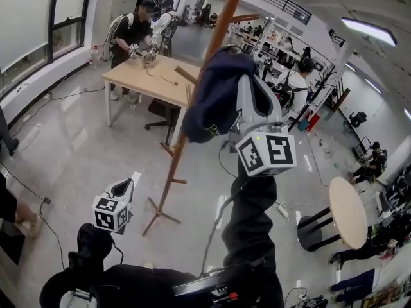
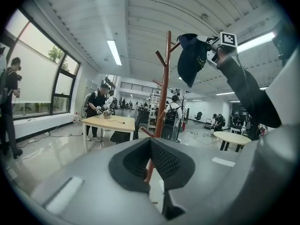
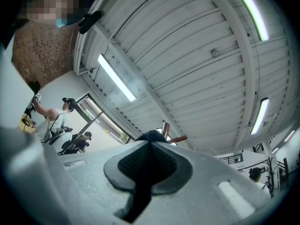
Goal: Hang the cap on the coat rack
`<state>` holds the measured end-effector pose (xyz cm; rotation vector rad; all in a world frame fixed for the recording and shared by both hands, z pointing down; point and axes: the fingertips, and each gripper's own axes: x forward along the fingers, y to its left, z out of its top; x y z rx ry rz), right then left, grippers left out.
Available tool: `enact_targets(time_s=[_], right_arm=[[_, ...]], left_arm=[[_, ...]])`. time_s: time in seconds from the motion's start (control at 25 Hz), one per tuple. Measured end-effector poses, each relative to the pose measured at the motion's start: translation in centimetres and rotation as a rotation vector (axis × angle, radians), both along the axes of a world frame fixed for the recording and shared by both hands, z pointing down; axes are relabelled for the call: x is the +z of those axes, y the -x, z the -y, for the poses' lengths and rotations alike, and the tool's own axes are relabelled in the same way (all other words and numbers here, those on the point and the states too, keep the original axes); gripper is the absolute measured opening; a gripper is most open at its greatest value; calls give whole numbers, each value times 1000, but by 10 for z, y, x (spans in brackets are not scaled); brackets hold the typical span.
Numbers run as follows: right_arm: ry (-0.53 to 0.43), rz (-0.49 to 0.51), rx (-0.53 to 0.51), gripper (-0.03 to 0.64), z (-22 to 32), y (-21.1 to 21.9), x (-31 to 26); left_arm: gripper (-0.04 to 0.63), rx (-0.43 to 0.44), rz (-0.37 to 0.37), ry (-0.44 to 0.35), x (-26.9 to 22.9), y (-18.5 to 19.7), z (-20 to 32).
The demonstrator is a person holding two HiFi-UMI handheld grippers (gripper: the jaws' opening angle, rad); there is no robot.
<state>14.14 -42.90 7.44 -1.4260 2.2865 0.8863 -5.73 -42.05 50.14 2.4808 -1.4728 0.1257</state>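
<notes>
My right gripper (image 1: 239, 85) is raised high and shut on a dark navy cap (image 1: 215, 95), which hangs from its jaws against the upper part of the wooden coat rack (image 1: 172, 169). In the left gripper view the cap (image 2: 192, 60) hangs just right of the rack's (image 2: 162, 93) top pegs; I cannot tell whether it touches them. In the right gripper view, cap fabric (image 3: 152, 136) bulges past the right gripper's tips (image 3: 151, 144), with the rack top (image 3: 165, 126) behind. My left gripper (image 1: 123, 188) stays low near the rack's foot, jaws (image 2: 150, 142) together and nothing held.
A wooden table (image 1: 148, 76) stands behind the rack, with people working at it and a chair beside it. A round table (image 1: 347, 210) is at the right. Cables and a power strip (image 1: 282, 210) lie on the floor. More people are at desks far right.
</notes>
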Motion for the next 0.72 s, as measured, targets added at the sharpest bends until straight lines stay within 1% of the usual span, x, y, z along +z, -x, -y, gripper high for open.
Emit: enact_targets(time_s=[0.32, 0.48, 0.72], right_arm=[[23, 24, 17, 17, 17, -6, 10], [27, 31, 17, 17, 22, -2, 13], [41, 36, 12, 17, 31, -6, 15]], left_arm=[[2, -9, 0, 11, 5, 7, 6], [2, -6, 2, 12, 6, 11, 10], [2, -10, 1, 10, 6, 6, 13]])
